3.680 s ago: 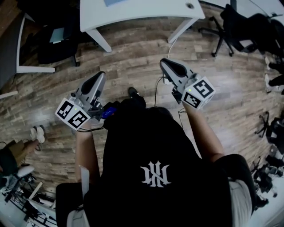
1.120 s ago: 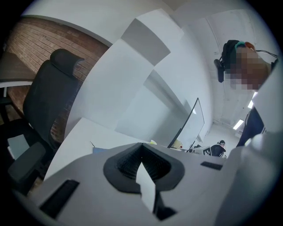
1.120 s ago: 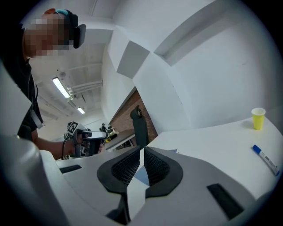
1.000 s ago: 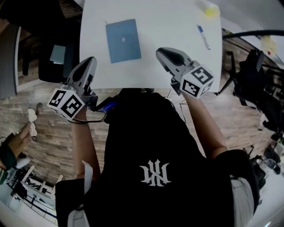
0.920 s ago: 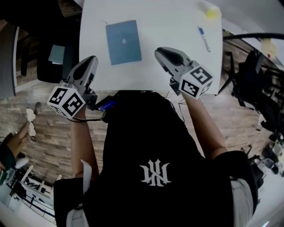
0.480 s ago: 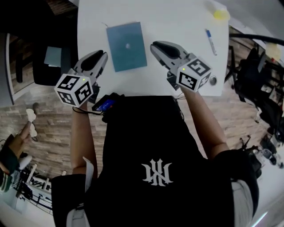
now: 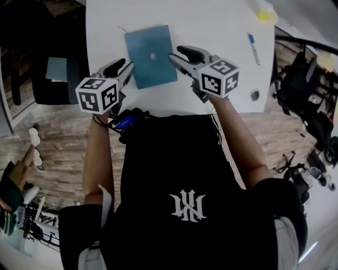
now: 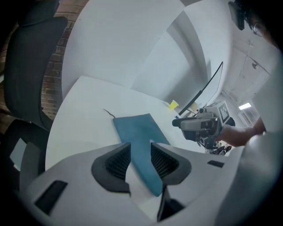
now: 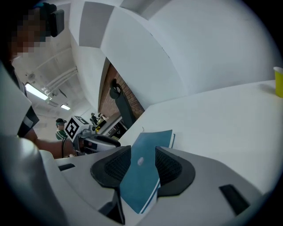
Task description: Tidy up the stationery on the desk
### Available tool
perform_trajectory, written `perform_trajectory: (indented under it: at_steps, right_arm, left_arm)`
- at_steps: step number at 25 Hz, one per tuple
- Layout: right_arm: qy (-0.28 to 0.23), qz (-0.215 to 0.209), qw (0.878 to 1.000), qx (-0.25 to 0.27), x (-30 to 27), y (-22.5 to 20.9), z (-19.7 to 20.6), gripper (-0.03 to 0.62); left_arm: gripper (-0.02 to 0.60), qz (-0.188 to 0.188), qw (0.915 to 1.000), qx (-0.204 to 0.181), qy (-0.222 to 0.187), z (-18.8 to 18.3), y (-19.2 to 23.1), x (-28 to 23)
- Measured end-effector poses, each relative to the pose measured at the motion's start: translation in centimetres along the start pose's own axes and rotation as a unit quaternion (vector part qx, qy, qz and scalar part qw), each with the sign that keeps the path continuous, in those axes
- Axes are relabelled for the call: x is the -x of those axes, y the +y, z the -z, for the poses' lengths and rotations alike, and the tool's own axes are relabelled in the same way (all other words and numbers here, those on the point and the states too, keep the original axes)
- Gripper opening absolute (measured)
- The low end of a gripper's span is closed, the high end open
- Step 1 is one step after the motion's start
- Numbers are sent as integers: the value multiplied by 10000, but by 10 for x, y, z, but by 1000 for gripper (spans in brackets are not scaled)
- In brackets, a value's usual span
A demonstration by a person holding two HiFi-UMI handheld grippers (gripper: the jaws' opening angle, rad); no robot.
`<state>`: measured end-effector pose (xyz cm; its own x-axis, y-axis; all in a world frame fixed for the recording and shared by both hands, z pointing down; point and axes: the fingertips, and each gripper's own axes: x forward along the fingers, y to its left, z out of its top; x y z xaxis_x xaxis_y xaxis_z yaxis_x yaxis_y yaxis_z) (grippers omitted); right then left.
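Note:
A blue notebook (image 7: 151, 55) lies flat on the white desk (image 7: 211, 26). My left gripper (image 7: 127, 67) hovers at the notebook's left near corner, open and holding nothing. My right gripper (image 7: 177, 54) hovers at its right edge, also open and holding nothing. In the left gripper view the notebook (image 8: 140, 128) shows past the gap of the left gripper (image 8: 140, 152). In the right gripper view the notebook (image 9: 148, 152) lies beyond the right gripper (image 9: 142, 163). A blue-and-white pen (image 7: 254, 42) lies at the desk's right, with a yellow object (image 7: 265, 15) behind it.
A round cable grommet (image 7: 255, 95) sits in the desk's near right corner. A dark office chair (image 7: 50, 68) stands left of the desk. Black chairs and gear (image 7: 306, 95) crowd the right side. A cable (image 7: 122, 122) hangs below the left gripper.
The view swung up from the wooden floor to the desk. Both grippers moved forward over the desk's near edge and closed in on the notebook from either side.

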<state>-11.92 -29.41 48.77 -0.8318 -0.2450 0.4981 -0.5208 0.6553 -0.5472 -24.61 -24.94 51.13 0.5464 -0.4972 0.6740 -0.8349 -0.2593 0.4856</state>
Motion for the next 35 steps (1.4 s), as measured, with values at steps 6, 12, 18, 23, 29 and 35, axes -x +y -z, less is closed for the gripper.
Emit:
perform_trajectory:
  at_steps: [6, 12, 18, 23, 29, 35]
  right_arm:
    - [481, 273, 9984, -72, -18, -15, 18, 175]
    - [919, 540, 9941, -171, -26, -27, 36, 175]
    - [1077, 648, 9919, -198, -29, -32, 42, 175]
    - [1251, 677, 9896, -218, -32, -34, 50, 173]
    - [1355, 775, 9877, -120, -35, -34, 54, 142]
    - [1368, 842, 9870, -103, -34, -36, 54, 118]
  left_arm:
    - [147, -170, 9991, 142, 372, 12, 15, -15]
    - [153, -431, 9975, 198, 521, 18, 21, -25]
    - [153, -466, 9957, 106, 788, 24, 14, -33]
    - [152, -505, 9950, 81, 856, 25, 13, -35]
    - [112, -669, 9934, 46, 933, 25, 19, -35]
    - [109, -649, 9930, 57, 989, 25, 17, -37]
